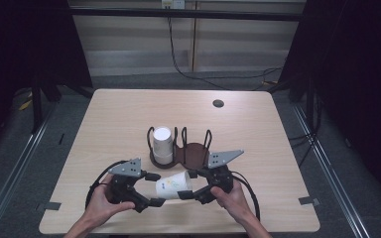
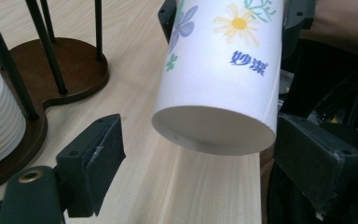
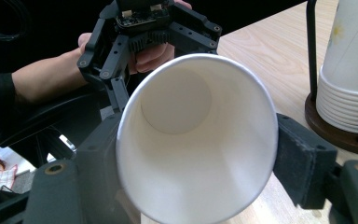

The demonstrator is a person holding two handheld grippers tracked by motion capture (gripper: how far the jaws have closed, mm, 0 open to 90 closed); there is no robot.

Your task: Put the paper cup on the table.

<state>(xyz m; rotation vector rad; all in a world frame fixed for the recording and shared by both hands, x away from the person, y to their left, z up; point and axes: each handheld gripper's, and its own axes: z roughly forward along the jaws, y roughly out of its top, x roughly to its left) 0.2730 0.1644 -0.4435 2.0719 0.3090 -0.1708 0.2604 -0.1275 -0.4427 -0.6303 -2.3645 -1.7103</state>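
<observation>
A white paper cup with a flower print lies on its side in the air between the two grippers, near the table's front edge. My right gripper is shut on its wide rim; in the right gripper view the pads press both sides of the cup's mouth, with the right gripper around it. My left gripper is open around the cup's base. In the left gripper view the left gripper has one pad well clear of the cup and the other close beside it.
A dark wooden cup holder with black wire posts stands mid-table, and a stack of paper cups fills its left slot. The stack is close to my right gripper. A round grommet sits at the table's far side.
</observation>
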